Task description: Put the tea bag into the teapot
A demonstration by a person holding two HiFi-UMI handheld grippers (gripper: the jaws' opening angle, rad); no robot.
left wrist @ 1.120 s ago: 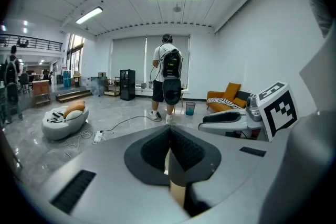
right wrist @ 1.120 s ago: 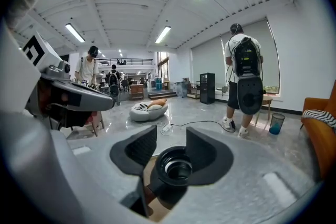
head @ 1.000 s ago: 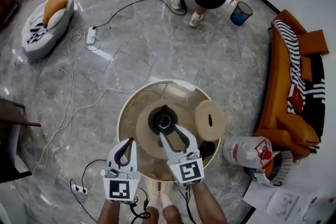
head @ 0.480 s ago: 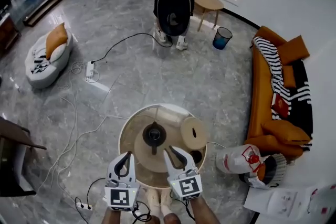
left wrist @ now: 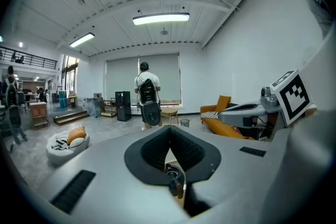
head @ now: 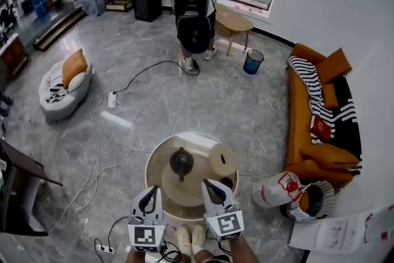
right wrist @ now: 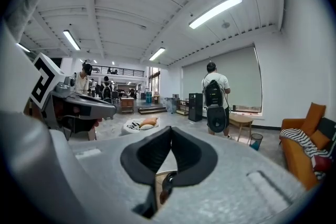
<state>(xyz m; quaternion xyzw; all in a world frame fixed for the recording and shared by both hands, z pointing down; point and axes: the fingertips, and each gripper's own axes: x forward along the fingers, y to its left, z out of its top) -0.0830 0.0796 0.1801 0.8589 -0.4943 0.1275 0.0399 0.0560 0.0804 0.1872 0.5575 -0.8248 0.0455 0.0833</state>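
Over the near edge of the round tabletop (head: 149, 164) — found both tongs lifted well clear, where a second ago hung low just above the teapot (head: 181, 161). Left tongs (head: 150, 190) pinched shut, empty. Right tongs (head: 210, 183): spread wide a second ago directly over the pot, have just been closing, now shut with nothing between. Head view pulled back and up too; tabletop smaller, more floor showing.

Tea bag: not seen in any view. Not in either pair of tongs, not lying on the tabletop. Judged dropped into the teapot at that release, but cannot confirm, with the pot mouth too small and dark to read. Teapot upright at the middle of the tabletop, on a round tan tray (head: 178, 189). Reads as done, or all but done.

Edges and room:
- Tan disc (head: 222, 160) toward the right edge, just beside the tray, apart from the teapot. Possibly a lid, unsure.
- Near edge just below the tongs, with open air above and behind.
- Floor left of the tabletop strung with cables (head: 92, 163).
- White bag (head: 274, 189) on the floor near the right edge, orange sofa (head: 314, 132) beyond.
- Person with a backpack (head: 192, 3) standing well apart on the far side.
- Nothing seen to block a straight pull back — only the cables to mind underfoot.
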